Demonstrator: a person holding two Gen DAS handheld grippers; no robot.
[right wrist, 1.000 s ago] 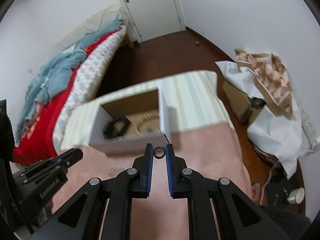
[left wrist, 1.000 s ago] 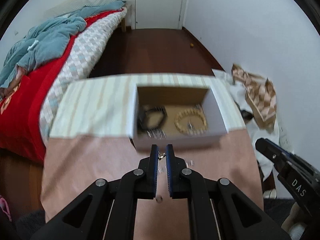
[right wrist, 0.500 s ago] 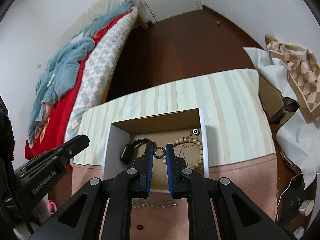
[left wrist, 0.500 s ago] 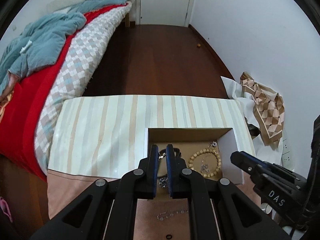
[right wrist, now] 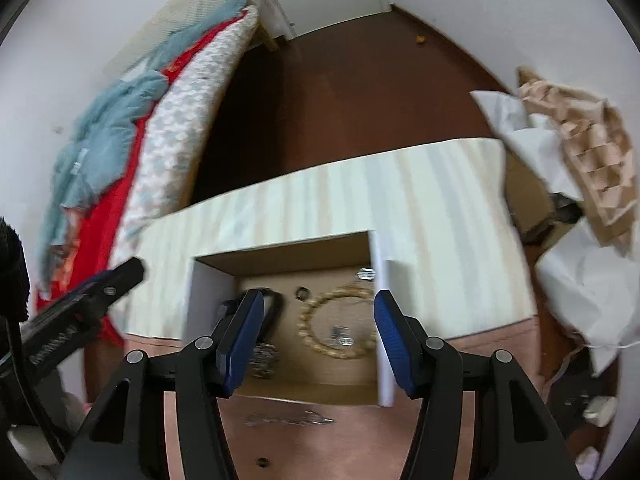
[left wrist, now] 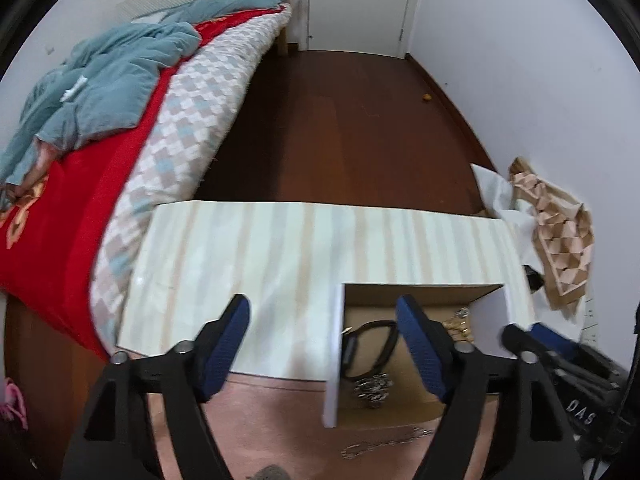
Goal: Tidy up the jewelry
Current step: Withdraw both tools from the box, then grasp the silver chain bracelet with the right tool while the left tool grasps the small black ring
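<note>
Both the left tool (left wrist: 322,314) and right tool (right wrist: 319,310) hung spread apart and empty over the cardboard box (right wrist: 280,258). A chain (right wrist: 289,419) and small ring (right wrist: 262,461) lay outside it on the worktop (right wrist: 460,432); blurred motion risked clipping the wall.

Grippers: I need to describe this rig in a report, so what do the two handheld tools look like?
Both the left gripper and the right gripper have matte black angular linkage arms with silver pivot pins and jaws lined with ribbed blue pads. White lettering marks their sides: "DAS" on one, a blurred word on the other.
</note>
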